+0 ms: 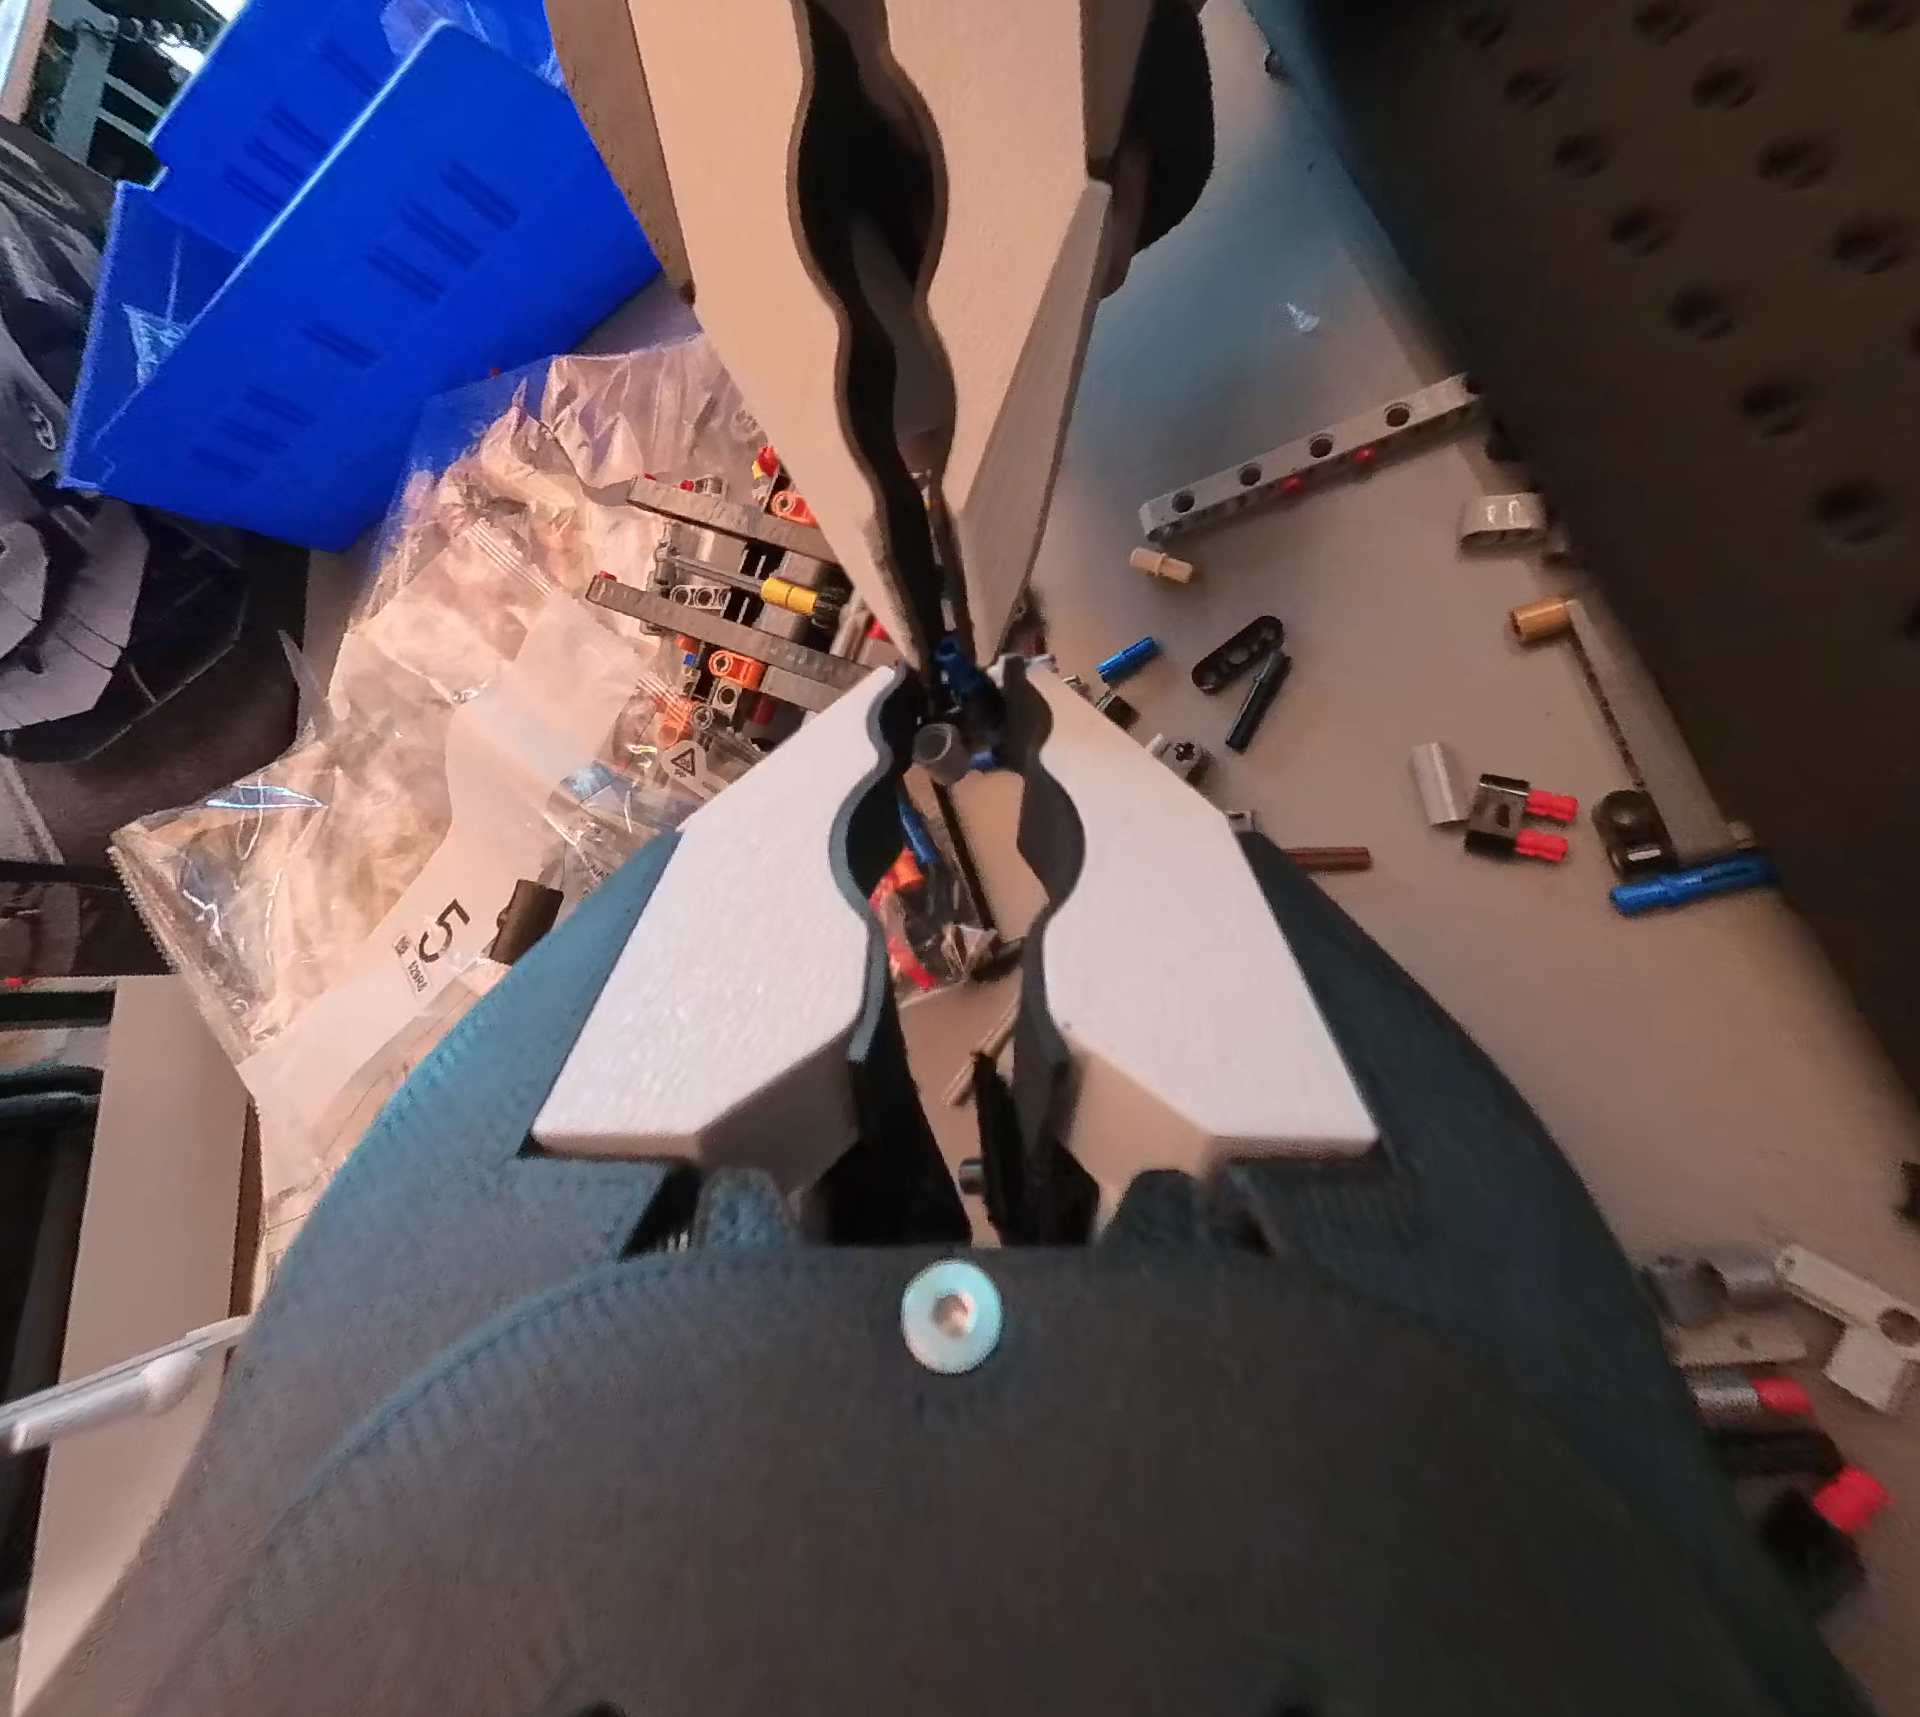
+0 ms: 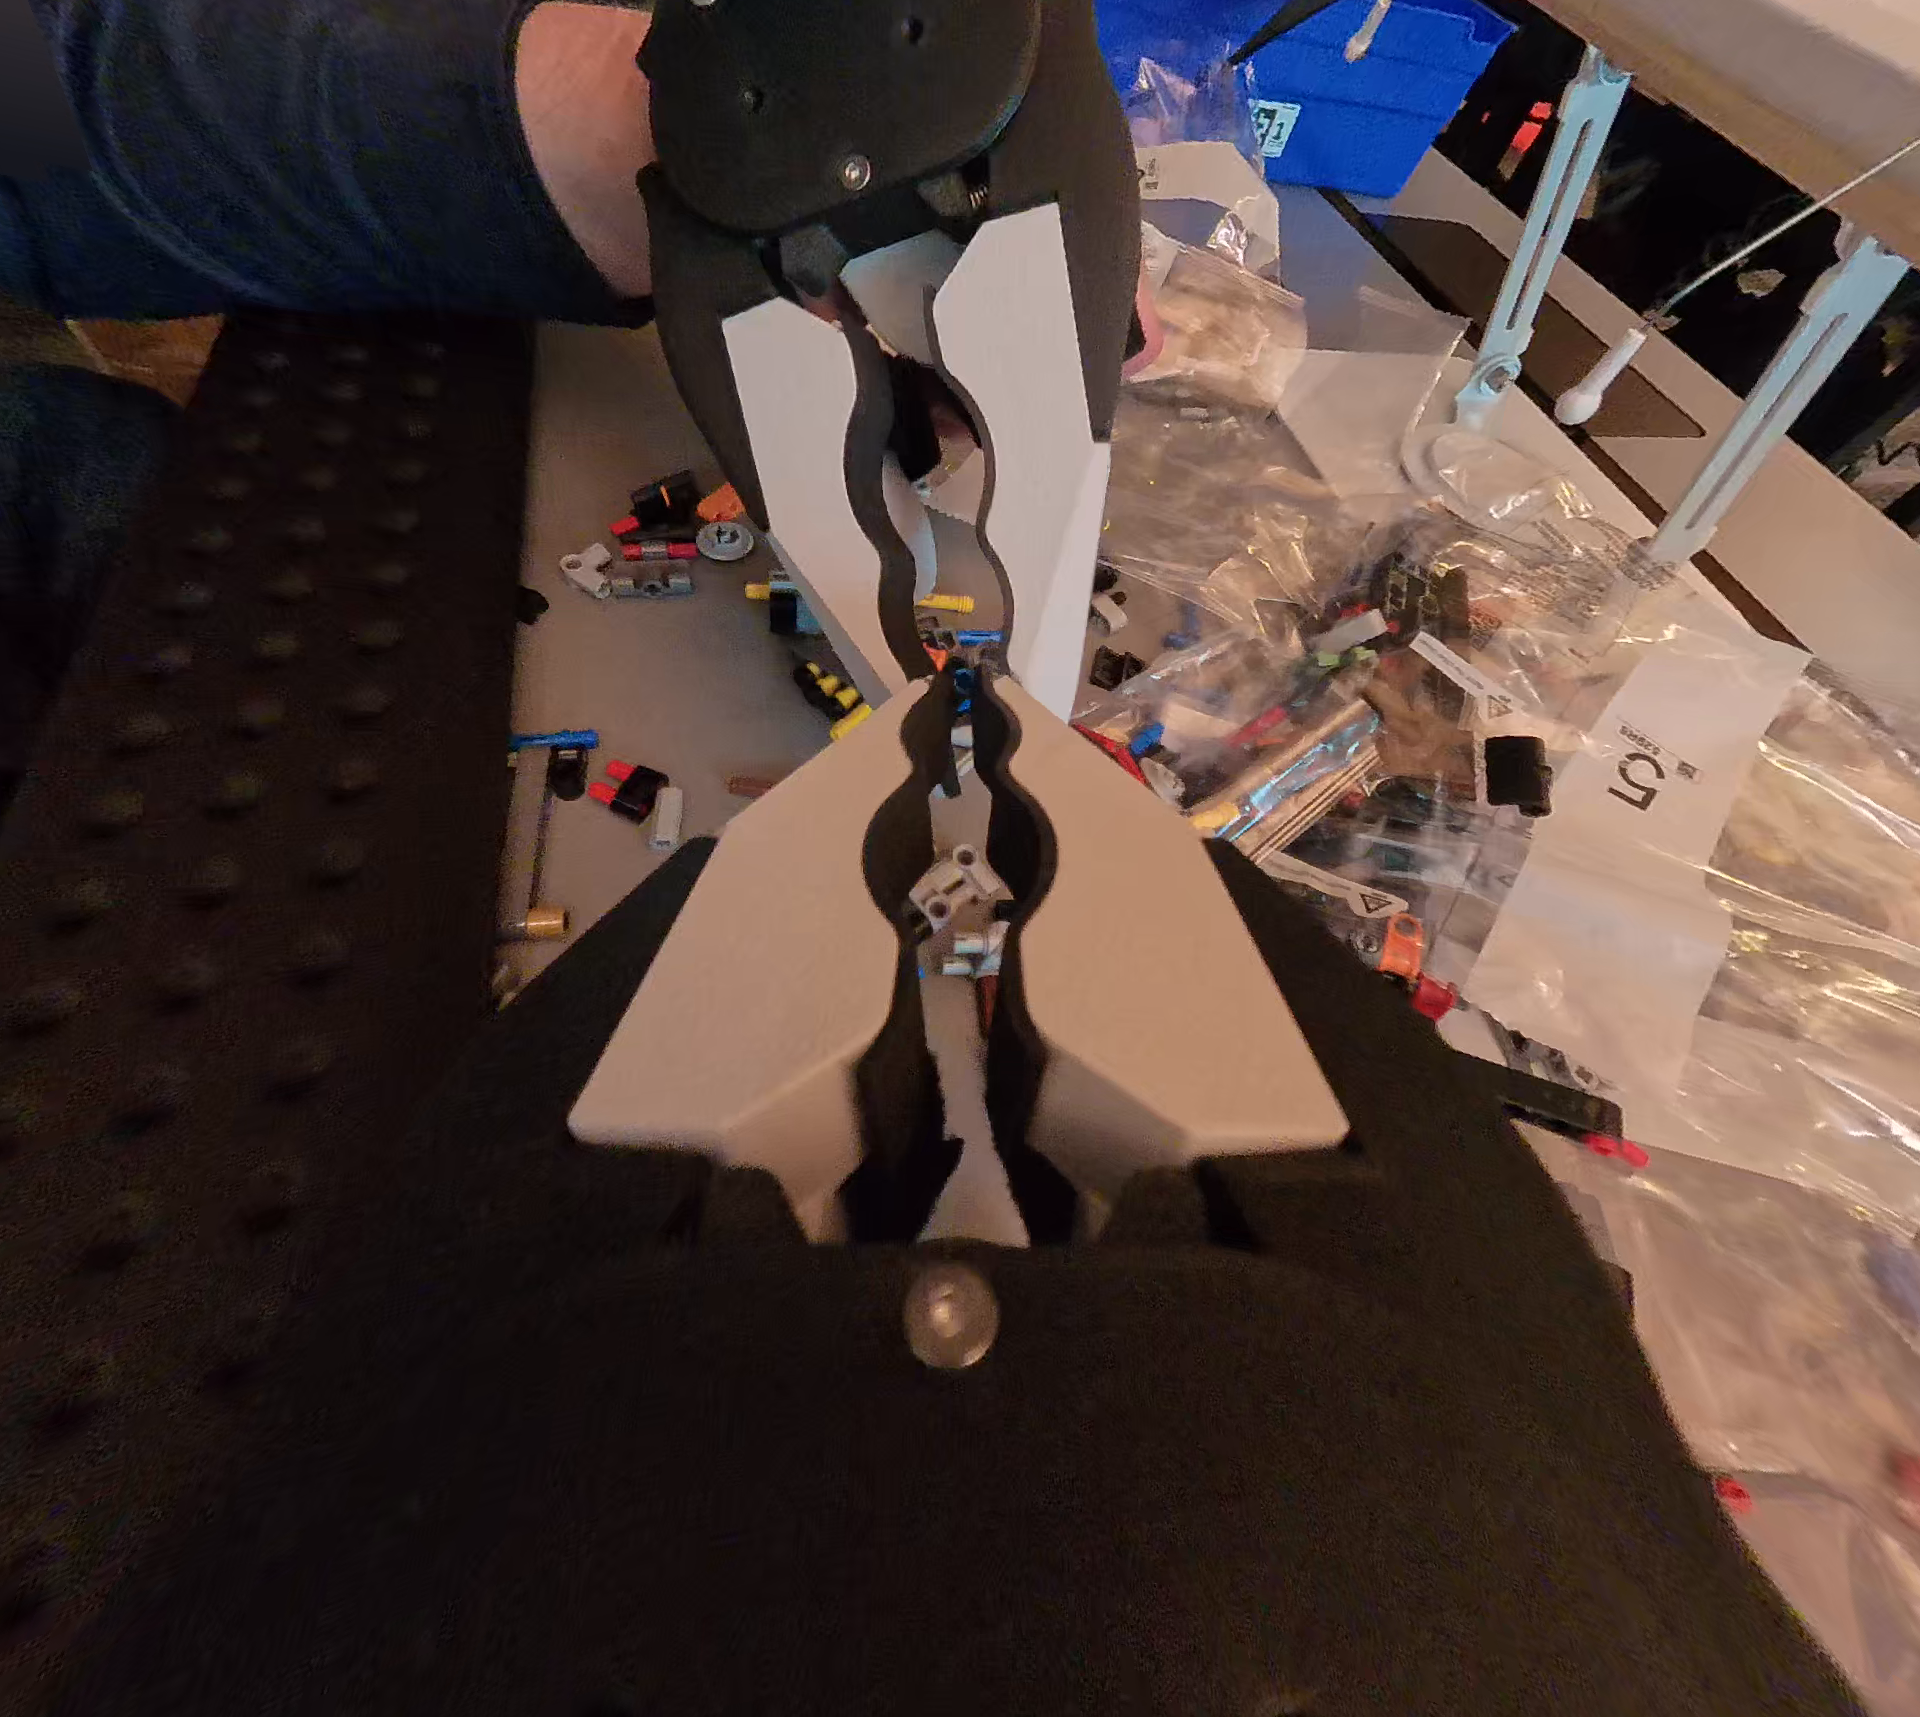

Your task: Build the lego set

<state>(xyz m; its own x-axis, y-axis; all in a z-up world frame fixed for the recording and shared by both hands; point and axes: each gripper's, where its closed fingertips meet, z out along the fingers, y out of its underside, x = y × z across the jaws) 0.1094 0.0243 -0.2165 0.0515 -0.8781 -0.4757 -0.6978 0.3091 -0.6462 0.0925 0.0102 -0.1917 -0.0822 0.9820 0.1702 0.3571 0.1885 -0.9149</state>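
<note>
While both tools meet tip to tip above the counter [image 1: 1195, 379], the small blue-and-black lego piece [image 1: 961, 680] sits pinched between them. Left to right in the left wrist view: blue bins [image 1: 343, 233] at the far left edge, then clear part bags [image 1: 447, 628] with a grey lego assembly [image 1: 727, 587] lying on them. Mid frame, the left hand-held gripper [image 1: 956, 701] is nearly closed on the blue-and-black lego piece, with a grey bush [image 1: 940, 745] at its tips. Right hand-held gripper [image 1: 925, 639] comes in from the top, fingers almost together on the same piece. Further right, loose parts lie on the counter: a grey beam [image 1: 1309, 462], a black link [image 1: 1242, 651], a blue axle [image 1: 1688, 883]. A dark dimpled mat [image 1: 1683, 213] runs along the right edge.

In the right wrist view, the mat [image 2: 260, 680] is at left, with a sleeve [image 2: 260, 109] above it. Loose parts are scattered on the counter [image 2: 623, 420] next to it. Centre: right hand-held gripper [image 2: 961, 691] narrowly shut, left hand-held gripper [image 2: 951, 649] opposite, the piece [image 2: 964, 682] between. Bags [image 2: 1455, 732] at right, a blue bin [image 2: 1299, 36] behind.
</note>
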